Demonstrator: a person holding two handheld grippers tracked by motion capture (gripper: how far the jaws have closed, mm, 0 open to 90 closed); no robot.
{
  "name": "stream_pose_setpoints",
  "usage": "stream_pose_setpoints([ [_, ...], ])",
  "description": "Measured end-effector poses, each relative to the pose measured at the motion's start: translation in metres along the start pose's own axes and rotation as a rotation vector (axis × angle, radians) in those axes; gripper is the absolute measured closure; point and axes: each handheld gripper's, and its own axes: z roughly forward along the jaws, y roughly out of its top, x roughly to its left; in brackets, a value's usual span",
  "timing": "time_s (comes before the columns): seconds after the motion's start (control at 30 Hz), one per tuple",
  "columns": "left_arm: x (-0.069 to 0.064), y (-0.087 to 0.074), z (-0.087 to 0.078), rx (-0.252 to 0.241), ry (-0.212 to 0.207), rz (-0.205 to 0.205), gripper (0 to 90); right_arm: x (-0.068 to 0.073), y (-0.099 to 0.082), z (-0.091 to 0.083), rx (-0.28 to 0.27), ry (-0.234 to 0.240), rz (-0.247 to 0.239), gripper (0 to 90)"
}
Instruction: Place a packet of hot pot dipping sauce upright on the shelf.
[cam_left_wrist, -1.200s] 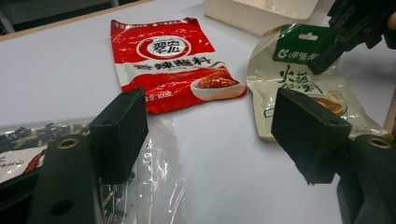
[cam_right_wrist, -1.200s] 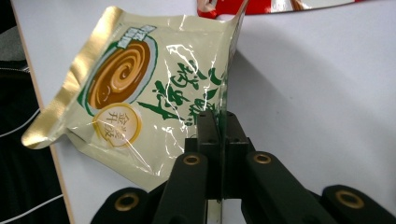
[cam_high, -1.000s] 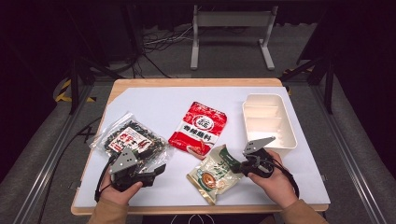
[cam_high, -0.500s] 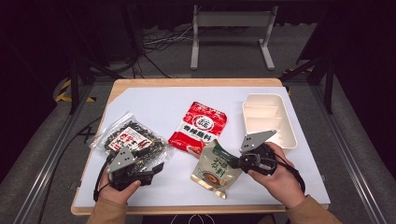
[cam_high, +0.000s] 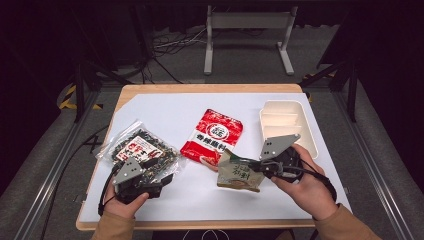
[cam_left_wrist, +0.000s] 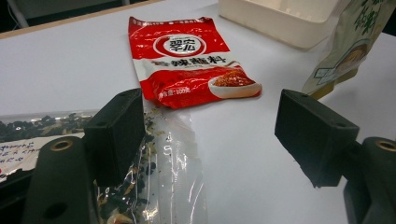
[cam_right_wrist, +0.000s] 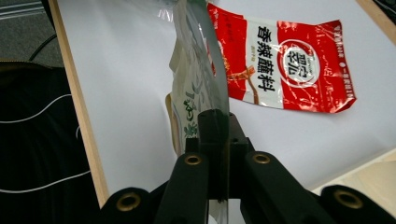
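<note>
The green pouch (cam_high: 240, 173) hangs clear of the white table (cam_high: 165, 112), pinched at its edge between the closed jaws of the right gripper (cam_high: 261, 167). A second ago it lay flat on the table in front of the right hand; half a second ago it was already tipped up, and now it is higher and hanging more upright. In the right gripper view, the pouch (cam_right_wrist: 196, 93) rises edge-on from the two black jaws, which press together on its clear seam.

The left gripper (cam_high: 150, 181) sits where it was a second ago, at the near end of the clear bag of dark dried bits (cam_high: 142, 150), with its jaws spread wide. In the left gripper view, one jaw rests over the bag's (cam_left_wrist: 154, 158) corner, the other stands apart over bare table, and nothing is clamped.

The red packet (cam_high: 212, 136) lies flat at the middle of the table, unmoved, just behind the lifted pouch. The cream tray (cam_high: 285, 120) stays at the right side, beyond the right hand (cam_high: 305, 187).
</note>
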Motion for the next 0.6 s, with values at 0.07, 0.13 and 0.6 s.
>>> stream_pose_setpoints([
  [0.07, 0.0, 0.0, 0.0, 0.0, 0.002, 0.001, 24.6, -0.004, 0.004, -0.006, -0.004, -0.004, -0.007, 89.8],
  [0.13, 0.0, 0.0, 0.0, 0.003, 0.005, 0.0, 24.4, -0.006, 0.006, -0.011, -0.003, -0.011, -0.014, 89.7],
  [0.6, 0.003, -0.002, 0.0, 0.012, 0.016, 0.004, 24.6, -0.026, 0.02, -0.033, -0.005, -0.034, -0.042, 89.7],
])
